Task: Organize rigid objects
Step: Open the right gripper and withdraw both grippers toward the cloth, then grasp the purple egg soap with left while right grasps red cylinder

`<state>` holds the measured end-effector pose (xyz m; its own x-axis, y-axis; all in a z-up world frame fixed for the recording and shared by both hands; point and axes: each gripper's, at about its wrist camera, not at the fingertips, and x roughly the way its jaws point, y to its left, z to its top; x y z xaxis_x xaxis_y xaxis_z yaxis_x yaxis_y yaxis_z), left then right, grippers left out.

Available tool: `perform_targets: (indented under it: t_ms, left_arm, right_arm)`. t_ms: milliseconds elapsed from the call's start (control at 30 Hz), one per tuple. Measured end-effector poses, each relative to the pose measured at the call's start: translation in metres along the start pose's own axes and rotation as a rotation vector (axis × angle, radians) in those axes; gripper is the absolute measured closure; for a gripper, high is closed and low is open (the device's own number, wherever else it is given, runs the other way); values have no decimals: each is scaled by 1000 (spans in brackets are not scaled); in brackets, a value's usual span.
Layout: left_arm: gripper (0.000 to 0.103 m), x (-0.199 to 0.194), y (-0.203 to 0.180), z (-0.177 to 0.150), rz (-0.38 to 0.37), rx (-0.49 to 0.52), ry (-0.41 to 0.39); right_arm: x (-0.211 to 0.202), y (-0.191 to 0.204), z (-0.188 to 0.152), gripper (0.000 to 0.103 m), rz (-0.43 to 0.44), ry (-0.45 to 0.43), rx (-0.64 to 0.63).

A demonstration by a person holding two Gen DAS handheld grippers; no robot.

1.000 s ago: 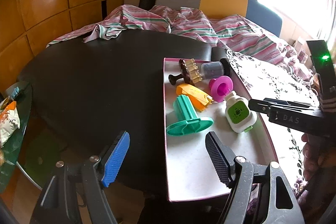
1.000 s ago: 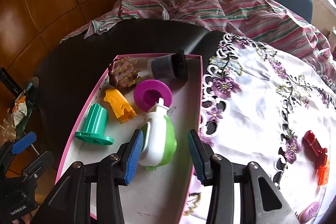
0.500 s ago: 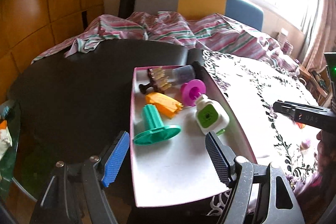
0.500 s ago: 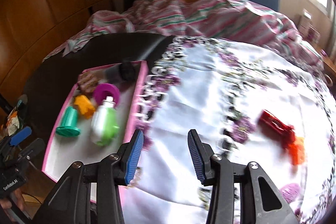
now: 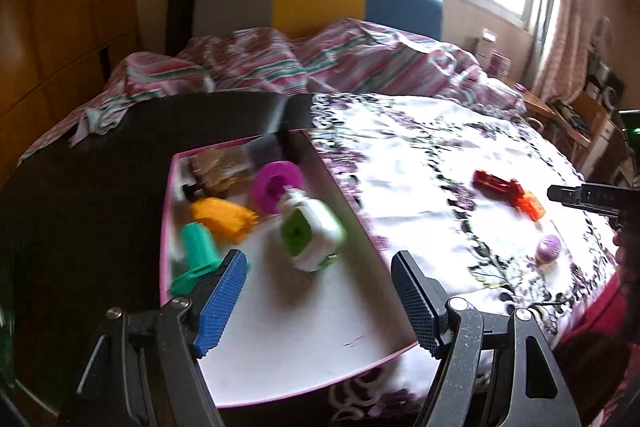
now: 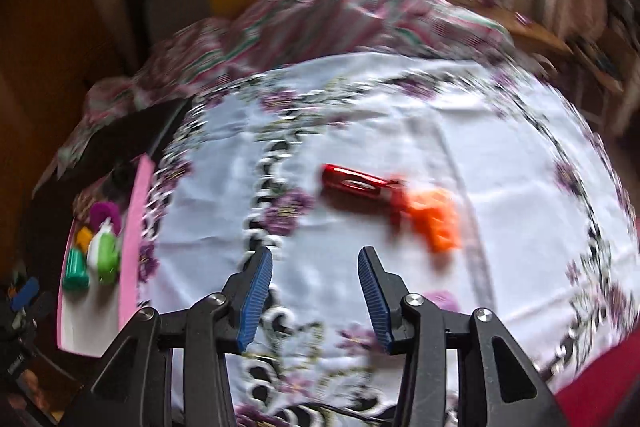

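Observation:
A pink-rimmed white tray [image 5: 362, 225] holds a white-and-green piece [image 5: 310, 233], a teal piece [image 5: 196, 251], an orange piece [image 5: 222, 217], a magenta ring [image 5: 276, 185] and a brown brush [image 5: 216, 171]. My left gripper [image 5: 318, 301] is open and empty over the tray's near half. A red piece [image 6: 356, 183], an orange piece [image 6: 436, 221] and a small purple piece [image 6: 442, 299] lie on the flowered cloth [image 6: 400, 131]. My right gripper [image 6: 316, 301] is open and empty above the cloth, short of the red piece.
The tray [image 6: 132, 227] sits at the left edge of the cloth, partly on a dark table [image 5: 80, 187]. A striped blanket [image 5: 320, 63] is bunched behind the table. The right gripper's tip [image 5: 584, 195] shows at the right of the left wrist view.
My right gripper has left the white-and-green piece in the tray and swung right over the cloth toward the red and orange pieces. My left gripper's view has turned right.

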<state>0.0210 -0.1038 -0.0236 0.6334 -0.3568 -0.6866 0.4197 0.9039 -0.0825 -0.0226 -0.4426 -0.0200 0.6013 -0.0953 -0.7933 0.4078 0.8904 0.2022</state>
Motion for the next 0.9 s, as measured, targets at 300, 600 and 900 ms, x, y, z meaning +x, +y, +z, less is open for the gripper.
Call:
perform_targets:
  t_ms: [300,600,900]
  left_arm:
    - [28,20,-75,11,-182,154,35]
    - [28,62,-164,7,-382,301,133]
    - [28,95,-245,12,-520,430,180]
  right_arm:
    - [-14,-99,-14,57,78,-60,422]
    - [-22,-120,-23,57,169,-149,566]
    - [-20,-123,-24,57,209,-156,571]
